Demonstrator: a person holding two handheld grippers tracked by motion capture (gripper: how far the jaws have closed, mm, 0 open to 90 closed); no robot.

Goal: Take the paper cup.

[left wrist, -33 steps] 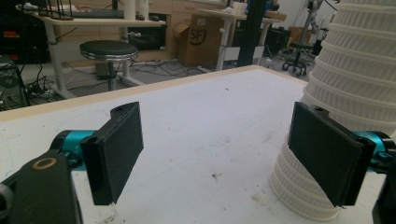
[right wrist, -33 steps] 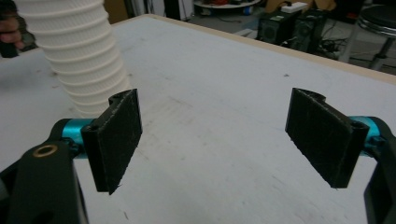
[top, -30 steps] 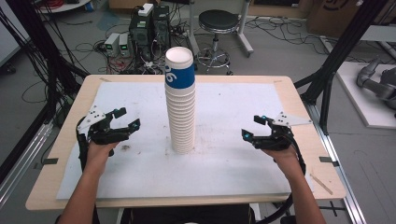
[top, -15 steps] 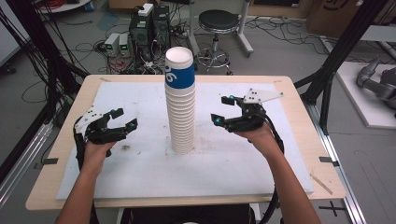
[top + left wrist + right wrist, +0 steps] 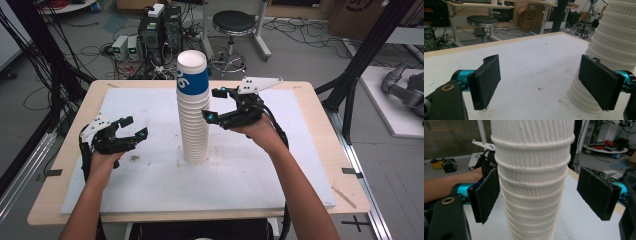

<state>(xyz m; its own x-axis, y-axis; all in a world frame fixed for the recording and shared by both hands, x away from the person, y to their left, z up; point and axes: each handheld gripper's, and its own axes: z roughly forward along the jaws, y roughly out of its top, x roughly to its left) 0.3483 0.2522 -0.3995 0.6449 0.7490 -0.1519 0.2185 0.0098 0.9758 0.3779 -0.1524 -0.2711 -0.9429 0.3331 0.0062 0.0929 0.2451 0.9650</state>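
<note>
Near the person, the left tongs (image 5: 131,135) hover low over the desk (image 5: 300,165), released, holding nothing. Farther out, the right tongs (image 5: 216,105) gape wide around the tall cup stack (image 5: 194,120) mid-desk, probably ready to squeeze a cup.

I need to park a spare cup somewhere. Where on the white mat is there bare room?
The near strip of the white mat, between the two forearms in front of the cup stack, is bare. So is the far left corner, behind the left gripper. It is crowded around the stack, where the right gripper sits open.
</note>
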